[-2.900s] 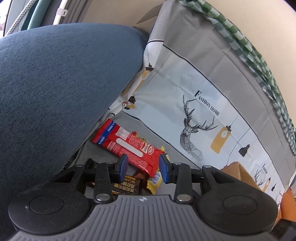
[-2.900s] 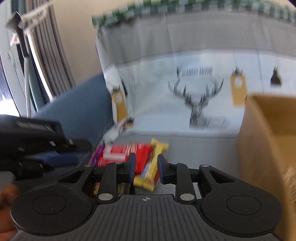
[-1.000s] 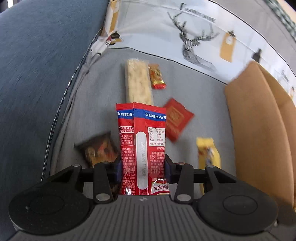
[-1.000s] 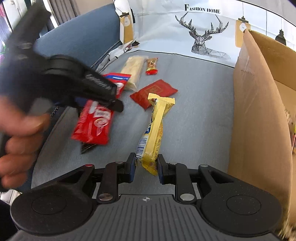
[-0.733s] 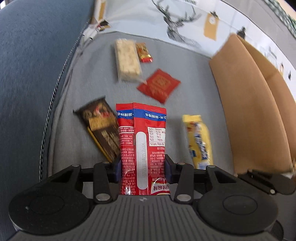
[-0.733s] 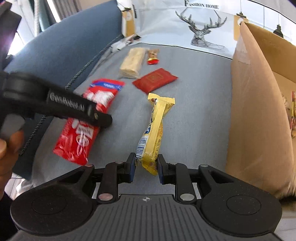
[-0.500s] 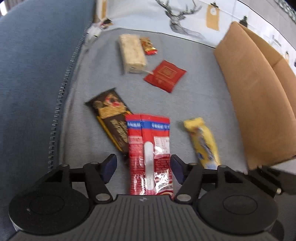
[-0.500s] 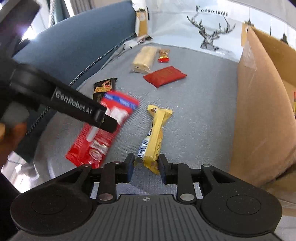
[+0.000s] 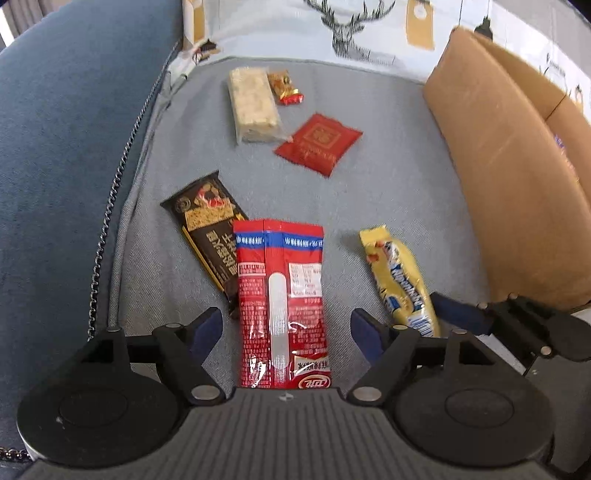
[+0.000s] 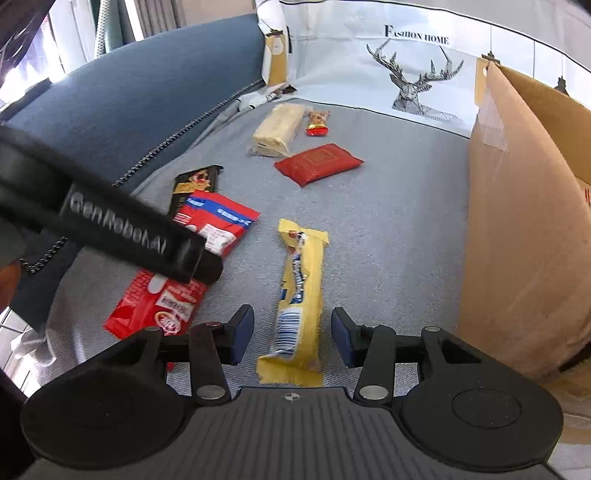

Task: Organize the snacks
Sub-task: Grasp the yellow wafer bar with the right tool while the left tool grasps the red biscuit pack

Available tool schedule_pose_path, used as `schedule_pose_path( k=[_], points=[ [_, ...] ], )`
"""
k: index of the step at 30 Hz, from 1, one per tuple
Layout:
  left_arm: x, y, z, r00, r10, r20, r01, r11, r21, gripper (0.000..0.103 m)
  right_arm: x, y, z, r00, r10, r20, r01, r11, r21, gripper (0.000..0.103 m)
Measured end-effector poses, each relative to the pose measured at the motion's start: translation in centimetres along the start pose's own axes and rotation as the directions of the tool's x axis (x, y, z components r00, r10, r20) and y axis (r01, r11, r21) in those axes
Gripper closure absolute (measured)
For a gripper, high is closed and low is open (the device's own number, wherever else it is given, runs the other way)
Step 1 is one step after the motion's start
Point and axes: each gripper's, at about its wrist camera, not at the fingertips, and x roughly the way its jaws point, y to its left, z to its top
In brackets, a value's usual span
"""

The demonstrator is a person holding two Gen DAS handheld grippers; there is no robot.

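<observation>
The red snack packet (image 9: 282, 310) lies flat on the grey seat cushion (image 9: 388, 177) between the fingers of the left gripper (image 9: 286, 326), whose jaws are opening; the pads stand clear of it on both sides. Its top left corner overlaps the dark chocolate bar (image 9: 210, 236), which slants off toward 11 o'clock. At 3 o'clock from the red packet, apart from it, lies the yellow bar (image 9: 399, 277). In the right wrist view that yellow bar (image 10: 301, 295) sits lengthwise between the fingers of the right gripper (image 10: 291, 338), jaws also opening, with a gap on each side and nothing gripped.

Farther up the cushion, toward 12 o'clock, a flat red pouch (image 9: 317, 142) rests near a pale cereal bar (image 9: 253, 105) in clear wrap, and a small red-and-gold candy (image 9: 286, 88) lies just beside that bar's far end.

A brown cardboard box (image 9: 498, 177) stands on the cushion at 2 o'clock, its near wall upright. At 9 o'clock rises a dark blue upholstered armrest (image 9: 74, 129) with a zip running along its seam. Behind the cushion hangs a pale cloth (image 10: 369, 62) printed with a stag's head and the words "Fashion Home". Curtains (image 10: 110, 22) and bright daylight show at 10 o'clock in the right wrist view.
</observation>
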Motion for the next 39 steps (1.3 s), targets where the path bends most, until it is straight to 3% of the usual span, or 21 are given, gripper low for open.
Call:
schedule_pose_path(
  k=[2,3,4,6,12,17,18,20,22,28,30,33,39],
  points=[
    [0.5,0.0,0.1,1.000,0.009,-0.016,-0.009,1.000,-0.006,0.022,0.4,0.0,-0.1,1.000,-0.011,-0.003,0.011,1.000,-0.001,0.055],
    [0.7,0.0,0.1,1.000,0.010,-0.020,-0.010,1.000,-0.009,0.022,0.5,0.1,-0.1,1.000,-0.017,0.000,0.017,1.000,-0.009,0.060],
    [0.9,-0.1,0.2,1.000,0.009,-0.024,-0.009,1.000,-0.010,0.022,0.6,0.3,-0.1,1.000,-0.027,0.005,0.027,0.999,-0.023,0.071],
    [1.0,-0.2,0.2,1.000,0.009,-0.025,-0.009,1.000,-0.009,0.022,0.5,0.4,-0.1,0.999,-0.036,0.013,0.037,0.998,-0.045,0.078],
    [1.7,-1.1,0.0,0.999,0.037,-0.039,-0.035,0.999,0.032,0.022,-0.2,0.1,0.1,0.997,-0.062,0.039,0.063,0.998,-0.030,0.079],
    [2.4,-1.5,-0.1,0.997,0.066,-0.047,-0.063,0.996,0.069,0.024,0.4,-0.3,0.1,0.997,-0.074,0.008,0.074,0.997,-0.017,0.078],
    [2.4,-1.4,-0.2,0.997,0.069,-0.043,-0.066,0.995,0.069,0.026,0.4,-0.2,0.2,0.997,-0.075,0.006,0.075,0.997,-0.020,0.078],
    [2.3,-1.2,-0.1,0.997,0.076,-0.032,-0.074,0.995,0.061,0.045,0.3,-0.2,0.1,0.997,-0.076,0.007,0.076,0.997,-0.020,0.078],
    [2.0,-0.8,0.0,0.997,0.073,-0.019,-0.072,0.997,0.039,0.049,0.3,-0.3,0.1,0.997,-0.077,0.007,0.077,0.997,-0.018,0.078],
    [1.9,0.1,0.2,0.996,0.083,-0.016,-0.083,0.996,-0.013,0.048,0.3,-0.4,0.2,0.997,-0.077,0.006,0.077,0.997,-0.010,0.078],
    [2.1,0.0,0.1,0.996,0.085,-0.025,-0.085,0.996,-0.004,0.041,0.3,-0.4,0.2,0.997,-0.076,0.004,0.076,0.997,-0.012,0.078],
    [2.4,-0.6,-0.1,0.995,0.092,-0.031,-0.091,0.995,0.033,0.041,0.4,-0.3,0.1,0.997,-0.071,0.001,0.071,0.997,-0.020,0.078],
    [2.4,-0.9,0.0,0.997,0.075,-0.012,-0.074,0.996,0.040,0.054,0.4,0.0,0.2,0.997,-0.072,0.008,0.072,0.997,-0.039,0.078]
  ],
)
